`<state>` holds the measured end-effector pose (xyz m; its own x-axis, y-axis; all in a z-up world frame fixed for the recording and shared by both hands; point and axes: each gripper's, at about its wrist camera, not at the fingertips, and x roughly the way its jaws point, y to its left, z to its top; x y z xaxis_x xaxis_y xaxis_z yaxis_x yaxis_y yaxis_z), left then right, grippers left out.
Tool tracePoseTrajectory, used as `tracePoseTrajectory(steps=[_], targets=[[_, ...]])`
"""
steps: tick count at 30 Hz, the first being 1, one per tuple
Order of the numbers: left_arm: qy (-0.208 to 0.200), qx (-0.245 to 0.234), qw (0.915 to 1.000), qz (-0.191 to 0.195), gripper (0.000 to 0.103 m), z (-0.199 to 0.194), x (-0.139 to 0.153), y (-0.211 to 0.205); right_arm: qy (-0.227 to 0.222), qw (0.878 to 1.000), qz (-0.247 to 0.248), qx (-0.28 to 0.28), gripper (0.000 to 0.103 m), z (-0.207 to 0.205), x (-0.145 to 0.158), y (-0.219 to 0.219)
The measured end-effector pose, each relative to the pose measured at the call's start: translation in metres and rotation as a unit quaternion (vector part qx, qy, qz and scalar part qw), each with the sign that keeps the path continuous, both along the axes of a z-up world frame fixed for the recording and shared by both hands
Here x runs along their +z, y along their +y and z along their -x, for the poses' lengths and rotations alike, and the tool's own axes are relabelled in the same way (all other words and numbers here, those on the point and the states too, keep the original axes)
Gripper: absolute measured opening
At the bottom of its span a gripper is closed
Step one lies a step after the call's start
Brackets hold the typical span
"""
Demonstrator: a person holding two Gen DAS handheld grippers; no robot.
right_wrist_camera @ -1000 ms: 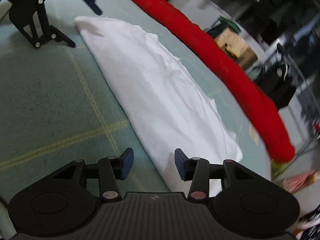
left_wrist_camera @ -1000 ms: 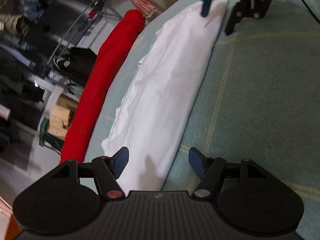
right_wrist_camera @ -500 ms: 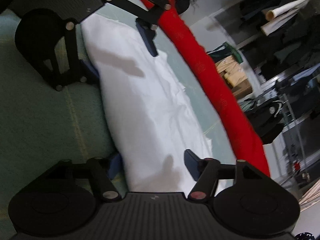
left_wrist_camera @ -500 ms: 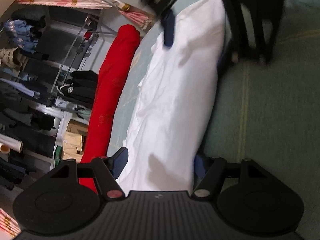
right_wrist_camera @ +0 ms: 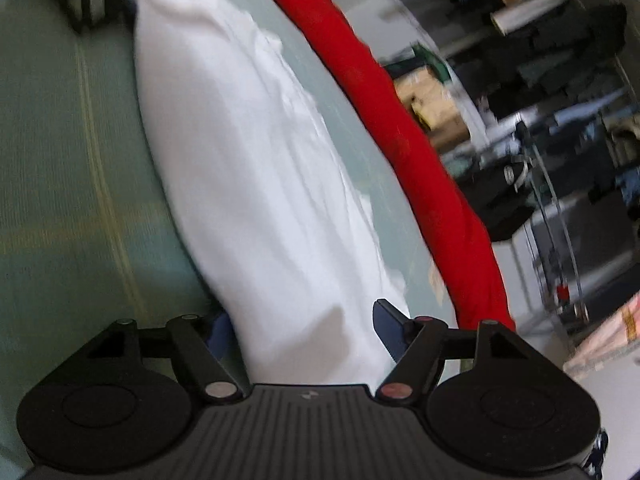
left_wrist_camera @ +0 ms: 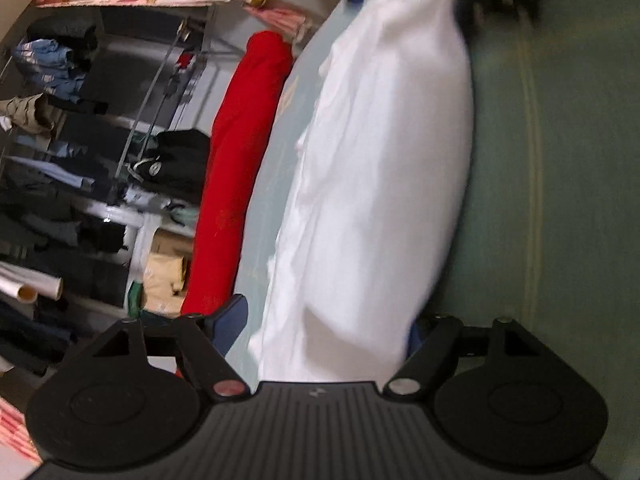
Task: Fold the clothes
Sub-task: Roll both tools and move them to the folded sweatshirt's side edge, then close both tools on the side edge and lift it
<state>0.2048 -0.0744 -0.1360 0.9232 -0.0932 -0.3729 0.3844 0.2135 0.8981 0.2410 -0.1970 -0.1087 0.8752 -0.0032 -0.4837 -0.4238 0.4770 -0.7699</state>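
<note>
A table point(left_wrist_camera: 560, 160) covered in pale green cloth with thin yellowish stripes carries two garments. A folded white garment point(left_wrist_camera: 380, 180) runs lengthwise away from between the fingers point(left_wrist_camera: 228, 320). Beyond it, along the table's far edge, lies a long red garment point(left_wrist_camera: 236, 168), apart from the white one.

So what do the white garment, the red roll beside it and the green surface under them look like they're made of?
White garment: thin, matte woven or knit cloth, probably cotton; it shows soft creases and layered edges.
Red roll: thicker matte fabric, slightly fuzzy, possibly fleece or knit.
Green surface: matte cloth cover with fine ribbing and pale yellow stripes.
</note>
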Motion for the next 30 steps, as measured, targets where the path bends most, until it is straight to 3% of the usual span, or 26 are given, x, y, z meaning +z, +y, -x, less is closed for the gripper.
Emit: tracePoseTrajectory(steps=[5, 12, 14, 17, 20, 23, 27, 29, 30], targets=[[-0.002, 0.001, 0.9998, -0.02, 0.079, -0.006, -0.003, 0.0, -0.01, 0.999, 0.004, 0.031, 0.075, -0.013, -0.002, 0.025], [-0.014, 0.043, 0.9979, -0.047, 0.078, -0.005, -0.01, 0.038, -0.004, 1.0, -0.007, -0.026, 0.081, -0.027, -0.003, -0.034], [-0.027, 0.035, 0.997, -0.064, 0.078, -0.009, -0.014, 0.026, -0.003, 0.999, -0.009, -0.031, 0.081, -0.034, -0.004, -0.035], [-0.042, 0.025, 0.9952, -0.085, 0.077, -0.015, -0.019, 0.007, -0.029, 0.999, 0.033, -0.013, 0.081, -0.045, -0.012, -0.014], [-0.042, 0.018, 0.9943, -0.096, 0.07, -0.02, -0.024, -0.001, -0.036, 0.998, 0.051, -0.004, 0.081, -0.051, -0.018, -0.001], [-0.04, 0.021, 0.9957, -0.081, 0.069, -0.022, -0.025, 0.003, -0.038, 0.998, 0.048, -0.003, 0.078, -0.046, -0.022, 0.0], [-0.026, 0.027, 0.9969, -0.069, 0.069, -0.026, -0.021, 0.005, -0.032, 0.999, 0.04, 0.0, 0.064, -0.034, -0.028, -0.001], [-0.028, 0.026, 0.9968, -0.071, 0.068, -0.024, -0.022, 0.005, -0.026, 0.999, 0.043, 0.004, 0.05, -0.029, -0.032, 0.0], [-0.026, 0.026, 0.9969, -0.069, 0.066, -0.024, -0.021, 0.006, -0.019, 0.999, 0.046, 0.009, 0.033, -0.027, -0.035, 0.002]])
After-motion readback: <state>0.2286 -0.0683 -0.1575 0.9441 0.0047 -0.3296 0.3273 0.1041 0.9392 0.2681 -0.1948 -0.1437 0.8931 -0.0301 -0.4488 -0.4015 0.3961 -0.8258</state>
